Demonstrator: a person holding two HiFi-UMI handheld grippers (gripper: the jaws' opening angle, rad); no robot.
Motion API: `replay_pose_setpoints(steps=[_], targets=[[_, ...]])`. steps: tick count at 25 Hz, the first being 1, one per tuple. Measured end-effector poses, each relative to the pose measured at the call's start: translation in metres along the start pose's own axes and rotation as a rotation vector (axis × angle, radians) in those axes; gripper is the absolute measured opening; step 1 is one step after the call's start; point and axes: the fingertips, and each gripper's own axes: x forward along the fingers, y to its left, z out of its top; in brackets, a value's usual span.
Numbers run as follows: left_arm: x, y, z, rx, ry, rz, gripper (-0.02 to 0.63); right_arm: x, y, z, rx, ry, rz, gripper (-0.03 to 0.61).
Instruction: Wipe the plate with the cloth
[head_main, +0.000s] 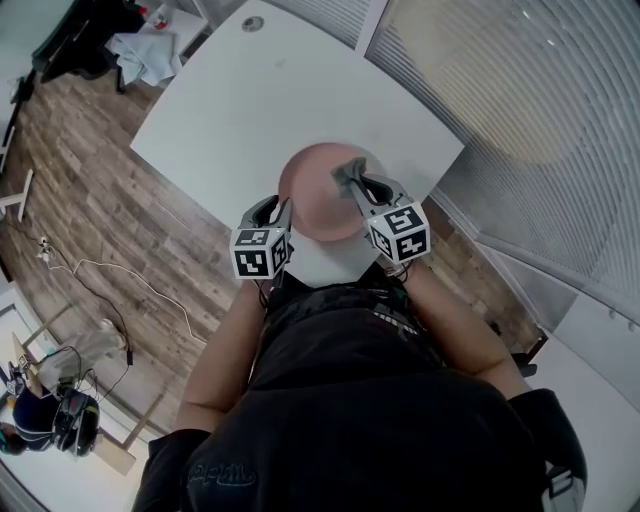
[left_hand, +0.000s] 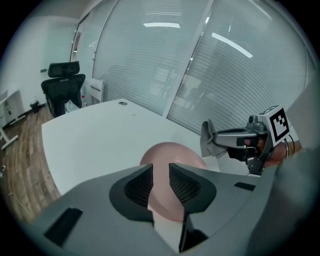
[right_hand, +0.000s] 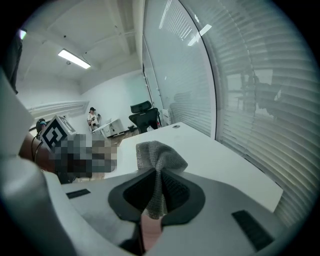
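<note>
Right gripper first: its jaws are pinched tight on the grey cloth, pads pressed against the weave from both sides. The cloth's long axis runs straight up between the jaws toward 12 o'clock, and its loose top flops over toward 11. Under the jaws I catch a sliver of the pink plate.

Left gripper now: the jaws stand a narrow slot apart with nothing clamped. Through the slot I see the plate lying flat on the white table.

From the head view, the plate sits face up near the table's near corner. The right gripper is over its 2 o'clock portion, with the cloth bunched at the tip and pointing toward 10 o'clock. The left gripper sits at the plate's 8 o'clock rim; I can't tell whether it touches.

Only the left gripper view gives me the right gripper side-on at 3 o'clock, with the cloth draped off its tip above the plate. It also shows a black office chair at 10 o'clock. Only the right gripper view resolves the cloth's mesh texture.
</note>
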Motion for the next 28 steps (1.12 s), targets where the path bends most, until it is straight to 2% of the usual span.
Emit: replay_pose_setpoints(steps=[6,15,19,23,28], targets=[[0.017,0.013,-0.021,-0.072,0.057,0.032,0.112,0.020,-0.003,-0.020,-0.023,0.078,0.035,0.043],[0.044,0.033,-0.059,-0.118,0.132,0.065,0.112,0.048,-0.014,-0.058,-0.027,0.172,0.029,0.043],[0.053,0.032,-0.075,-0.099,0.166,0.066,0.112,0.057,-0.019,-0.077,-0.030,0.231,-0.006,0.043],[0.063,0.033,-0.076,-0.088,0.193,0.065,0.108,0.068,-0.028,-0.080,-0.019,0.271,-0.019,0.043],[0.069,0.029,-0.078,-0.056,0.209,0.060,0.051,0.085,-0.032,-0.094,-0.024,0.358,-0.048,0.043]])
